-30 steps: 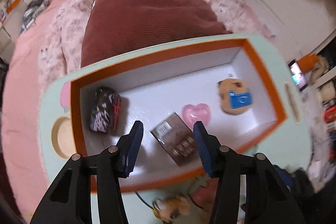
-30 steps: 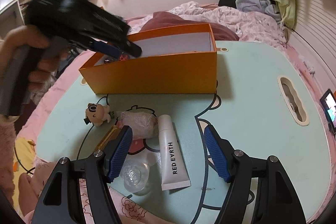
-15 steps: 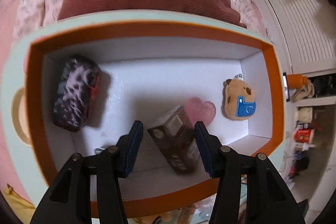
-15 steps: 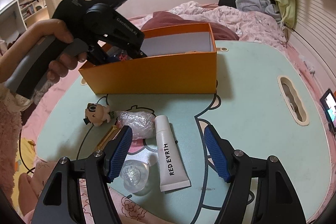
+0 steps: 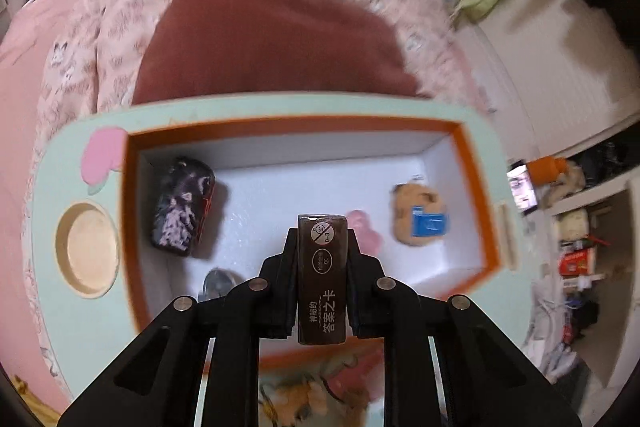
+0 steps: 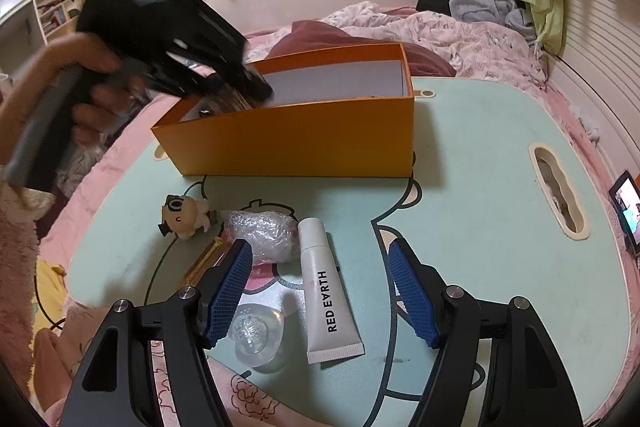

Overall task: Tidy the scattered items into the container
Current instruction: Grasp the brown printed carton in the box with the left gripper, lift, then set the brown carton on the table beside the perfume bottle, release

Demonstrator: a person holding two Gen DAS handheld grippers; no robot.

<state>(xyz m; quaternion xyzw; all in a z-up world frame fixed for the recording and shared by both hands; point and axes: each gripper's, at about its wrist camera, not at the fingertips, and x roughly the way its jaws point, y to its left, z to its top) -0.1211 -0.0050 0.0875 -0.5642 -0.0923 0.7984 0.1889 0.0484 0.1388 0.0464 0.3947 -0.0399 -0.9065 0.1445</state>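
Observation:
In the left wrist view my left gripper hangs over the orange box. Its jaws are closing on a brown card box, which stands on end between the pads, lifted off the floor. Inside the orange box lie a dark patterned pouch, a pink heart and a tan plush. My right gripper stands open low over a white tube. A bubble-wrap bundle, a small plush figure and a clear round piece lie near it.
The mint lap table rests on a bed with a pink quilt and a maroon cushion. It has a handle slot at the right and a round cup recess at the left. A lit phone sits beyond the right edge.
The left gripper dipped into the orange box, shut on the brown card box and raised it on end. The right gripper and the items under it have not moved.

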